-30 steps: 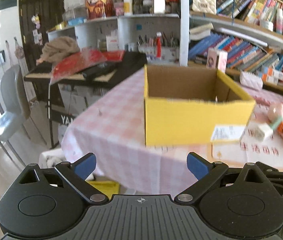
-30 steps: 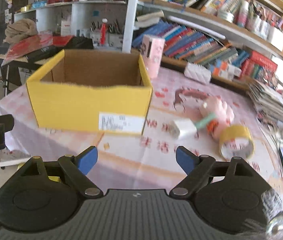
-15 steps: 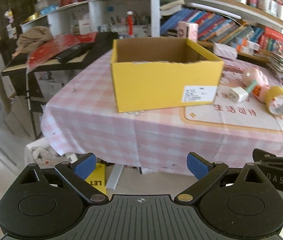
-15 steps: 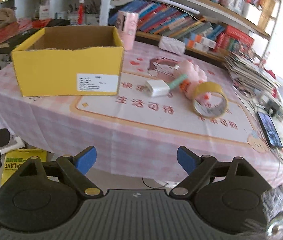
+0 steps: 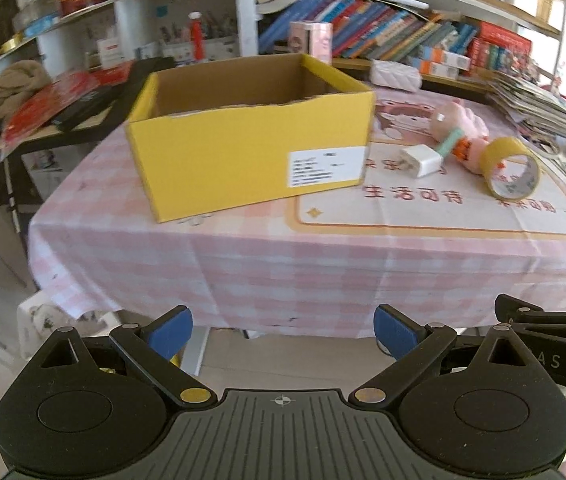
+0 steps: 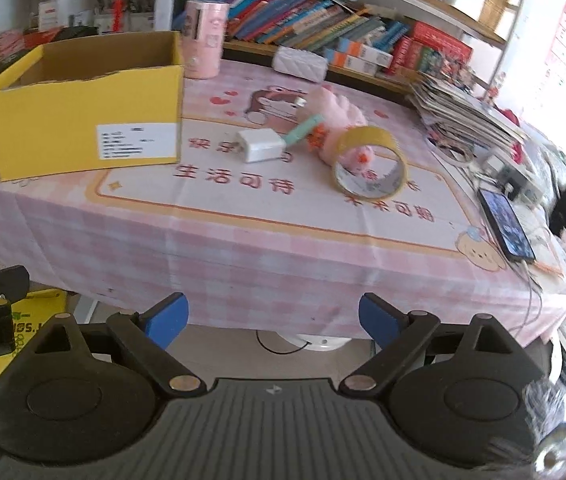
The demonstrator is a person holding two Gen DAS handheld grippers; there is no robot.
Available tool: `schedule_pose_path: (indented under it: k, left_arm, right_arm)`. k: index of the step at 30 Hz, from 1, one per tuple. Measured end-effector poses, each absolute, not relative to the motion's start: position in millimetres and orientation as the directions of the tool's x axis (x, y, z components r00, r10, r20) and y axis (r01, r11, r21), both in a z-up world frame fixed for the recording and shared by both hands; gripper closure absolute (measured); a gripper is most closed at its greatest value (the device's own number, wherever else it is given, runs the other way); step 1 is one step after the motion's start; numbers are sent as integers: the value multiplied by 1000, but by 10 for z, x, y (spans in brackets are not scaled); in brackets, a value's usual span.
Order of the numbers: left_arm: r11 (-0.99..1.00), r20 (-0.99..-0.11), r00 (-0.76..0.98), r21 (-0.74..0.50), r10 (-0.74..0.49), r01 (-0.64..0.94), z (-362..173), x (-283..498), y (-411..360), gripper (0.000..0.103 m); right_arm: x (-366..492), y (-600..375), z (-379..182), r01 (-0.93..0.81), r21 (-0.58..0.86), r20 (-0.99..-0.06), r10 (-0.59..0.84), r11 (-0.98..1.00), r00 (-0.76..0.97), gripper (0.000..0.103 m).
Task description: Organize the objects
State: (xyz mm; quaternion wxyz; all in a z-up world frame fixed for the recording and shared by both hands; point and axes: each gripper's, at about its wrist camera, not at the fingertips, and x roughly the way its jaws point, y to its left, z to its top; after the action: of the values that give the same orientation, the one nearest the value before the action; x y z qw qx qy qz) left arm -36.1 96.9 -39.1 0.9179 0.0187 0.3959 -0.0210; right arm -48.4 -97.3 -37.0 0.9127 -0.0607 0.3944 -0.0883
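Observation:
An open yellow cardboard box [image 5: 251, 136] [image 6: 83, 120] stands on the left of the pink checked table [image 5: 283, 260]. To its right lie a white charger plug [image 5: 421, 160] [image 6: 261, 145], a pink plush toy with a green and orange part [image 5: 463, 128] [image 6: 335, 114], and a roll of yellow tape [image 5: 513, 168] [image 6: 369, 164]. My left gripper [image 5: 283, 330] is open and empty, held in front of and below the table's edge. My right gripper [image 6: 273, 320] is open and empty, also off the table's front edge.
A phone [image 6: 505, 228] and cables lie at the table's right edge, beside a stack of magazines [image 6: 467, 116]. A pink carton [image 6: 205, 38] and a white pouch [image 6: 301, 64] sit at the back. Bookshelves [image 5: 403, 36] stand behind. A black side table [image 5: 63, 112] stands left.
Both grippers have drawn back from the table and swung right. The box and objects now look smaller and farther. Both stay open and empty.

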Motion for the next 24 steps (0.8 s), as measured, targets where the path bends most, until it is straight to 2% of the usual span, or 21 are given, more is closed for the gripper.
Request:
schedule_pose_path:
  k: [12, 24]
  left_arm:
    - [982, -737, 666, 16, -118, 191, -424, -10, 328, 4]
    - [972, -714, 682, 9, -157, 234, -352, 448, -193, 4]
  right_arm:
    - [-399, -1578, -430, 240, -175, -724, -290, 955, 626, 10]
    - [10, -2125, -367, 279, -169, -707, -314, 945, 633, 10]
